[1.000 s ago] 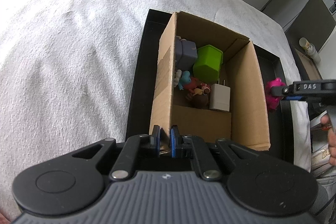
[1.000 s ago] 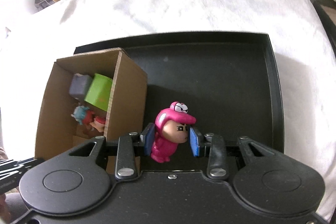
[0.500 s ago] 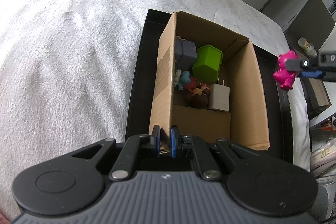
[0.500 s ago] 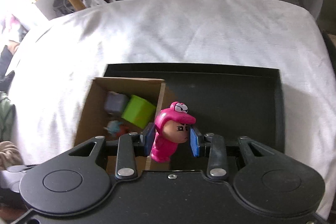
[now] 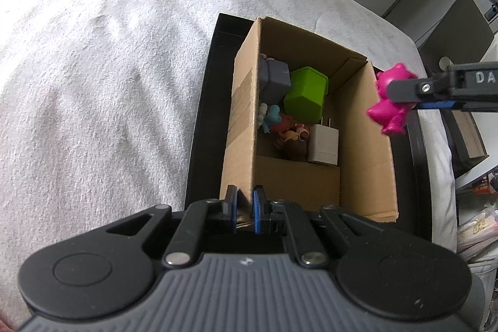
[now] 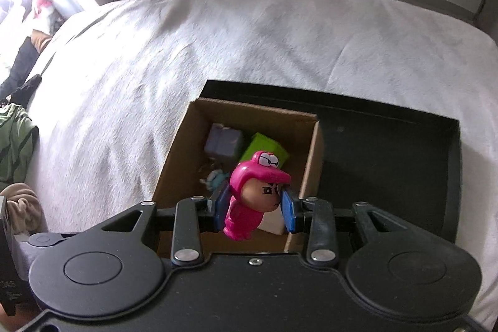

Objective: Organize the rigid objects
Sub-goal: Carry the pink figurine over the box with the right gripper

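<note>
Cardboard box (image 5: pixel 364 145) stands in a black tray (image 6: pixel 389 145) on the bed. Left hand-held gripper (image 5: pixel 244 209) pinches the box's near wall. Right hand-held gripper (image 6: pixel 253 210) clamps a pink figurine (image 6: pixel 252 198) above the box's open top, over a green block (image 5: pixel 306 97) inside.

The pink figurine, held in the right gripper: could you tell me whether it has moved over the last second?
Yes. The pink figurine has risen from the black tray and shifted left over the cardboard box.
</note>
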Tool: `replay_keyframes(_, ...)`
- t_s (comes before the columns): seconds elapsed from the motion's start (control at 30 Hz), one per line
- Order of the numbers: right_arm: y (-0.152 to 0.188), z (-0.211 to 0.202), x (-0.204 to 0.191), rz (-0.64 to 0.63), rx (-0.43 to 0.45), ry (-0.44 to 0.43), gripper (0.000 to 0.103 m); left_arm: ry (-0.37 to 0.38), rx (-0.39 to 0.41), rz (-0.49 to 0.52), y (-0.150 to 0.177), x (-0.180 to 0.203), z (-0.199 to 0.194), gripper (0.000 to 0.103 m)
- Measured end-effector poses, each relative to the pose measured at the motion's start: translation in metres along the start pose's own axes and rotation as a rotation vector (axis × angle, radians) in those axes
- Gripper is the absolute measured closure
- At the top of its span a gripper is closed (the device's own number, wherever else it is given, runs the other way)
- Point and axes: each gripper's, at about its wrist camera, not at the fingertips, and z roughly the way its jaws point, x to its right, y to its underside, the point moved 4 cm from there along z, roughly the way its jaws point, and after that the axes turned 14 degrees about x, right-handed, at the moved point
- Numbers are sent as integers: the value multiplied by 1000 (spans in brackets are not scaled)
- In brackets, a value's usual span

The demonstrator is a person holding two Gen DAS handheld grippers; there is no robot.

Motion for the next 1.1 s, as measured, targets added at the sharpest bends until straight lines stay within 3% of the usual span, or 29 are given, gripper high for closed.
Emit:
replay_keyframes(0.57,44,36,-27,41,-113,32,68,27,4,-14,0,-4,-1,94)
replay_keyframes(1.1,61,67,-35,69,-168,105,67,38,5,-16,0,-5,-1,93)
